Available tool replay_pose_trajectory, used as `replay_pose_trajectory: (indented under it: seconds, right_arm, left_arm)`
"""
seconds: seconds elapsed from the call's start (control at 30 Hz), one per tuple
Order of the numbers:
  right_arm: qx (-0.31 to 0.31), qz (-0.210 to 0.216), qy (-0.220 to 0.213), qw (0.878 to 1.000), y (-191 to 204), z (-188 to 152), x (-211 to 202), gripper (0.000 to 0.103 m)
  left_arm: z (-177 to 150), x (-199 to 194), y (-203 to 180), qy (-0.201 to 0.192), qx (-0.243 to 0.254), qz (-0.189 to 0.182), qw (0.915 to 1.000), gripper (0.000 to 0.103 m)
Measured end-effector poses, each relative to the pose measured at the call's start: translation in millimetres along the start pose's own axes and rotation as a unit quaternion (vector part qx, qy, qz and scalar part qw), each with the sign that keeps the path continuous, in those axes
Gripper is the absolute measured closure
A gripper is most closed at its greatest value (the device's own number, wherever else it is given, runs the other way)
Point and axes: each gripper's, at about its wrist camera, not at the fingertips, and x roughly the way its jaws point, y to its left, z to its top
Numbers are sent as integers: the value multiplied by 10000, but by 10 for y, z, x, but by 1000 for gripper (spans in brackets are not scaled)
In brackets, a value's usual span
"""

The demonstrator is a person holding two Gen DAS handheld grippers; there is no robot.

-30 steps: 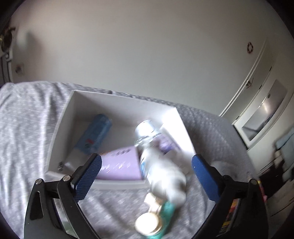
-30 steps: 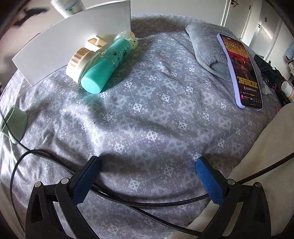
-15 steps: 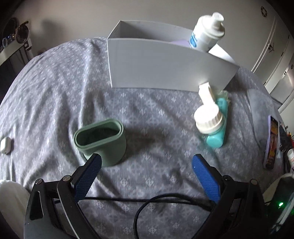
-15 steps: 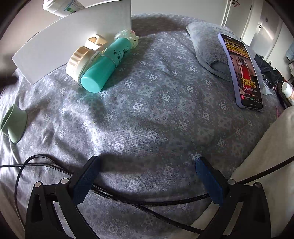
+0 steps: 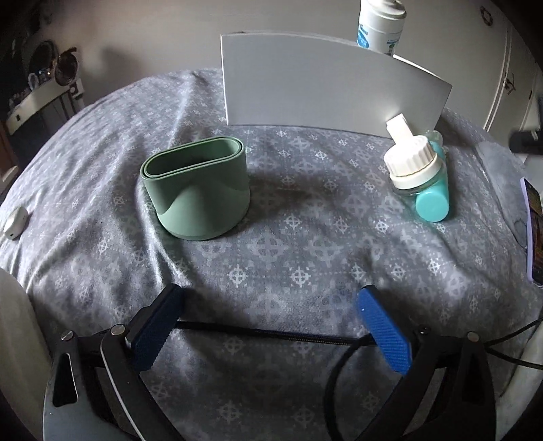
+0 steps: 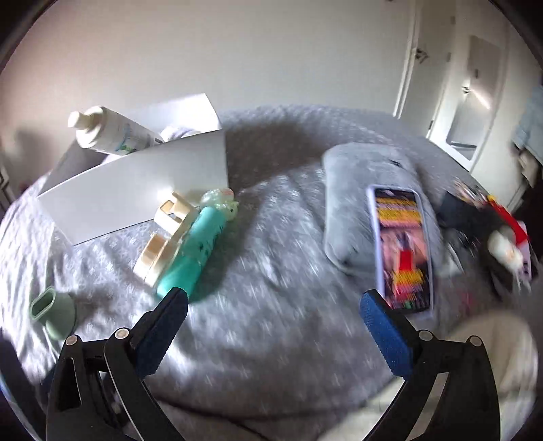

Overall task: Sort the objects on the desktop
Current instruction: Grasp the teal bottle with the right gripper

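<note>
1. Left gripper point(image 5: 271, 325): fingers opening wide, nothing between them, above the grey patterned bedspread point(image 5: 288, 244) and a black cable point(image 5: 271, 334).
2. Right gripper point(image 6: 271, 325): fingers spread, holding nothing.
3. Green holder point(image 5: 198, 186): upright on the bedspread, ahead of the left gripper.
4. White box point(image 5: 325, 91): behind the holder; a white bottle point(image 5: 380, 27) sticks out of it.
5. Teal bottle point(image 5: 432, 190) and white-capped jar point(image 5: 412, 166): lying together against the box front.
6. Phone point(image 6: 402, 247): screen up on a grey cushion point(image 6: 349, 190).

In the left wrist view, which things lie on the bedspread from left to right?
Small white device → green oval holder → white box → white-capped jar → teal bottle → phone.
</note>
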Motion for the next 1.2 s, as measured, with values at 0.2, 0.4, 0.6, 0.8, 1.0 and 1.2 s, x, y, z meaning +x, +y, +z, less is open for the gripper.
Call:
replay_pose_trajectory:
  seconds: [0.2, 0.4, 0.6, 0.8, 1.0, 1.2]
  right_arm:
    - [-1126, -77, -404, 9928, 738, 503, -40, 10]
    - [-1595, 201, -223, 9867, 1557, 1207, 201, 59]
    - [-995, 1194, -887, 9839, 1435, 1305, -122, 52]
    - [-328, 982, -253, 9943, 638, 904, 149, 35]
    - [22, 996, 624, 9931, -108, 301, 484, 35]
    - [302, 1275, 1294, 9829, -243, -9, 808, 35]
  left_arm:
    - [22, 14, 37, 24, -65, -68, 10000, 0]
    - [30, 7, 149, -38, -376, -297, 9988, 0]
    - [10, 44, 7, 12, -41, 73, 10000, 0]
    - [9, 42, 13, 18, -58, 58, 10000, 0]
    - [-7, 41, 15, 14, -30, 89, 10000, 0]
    - [-8, 40, 2, 7, -16, 122, 9999, 0]
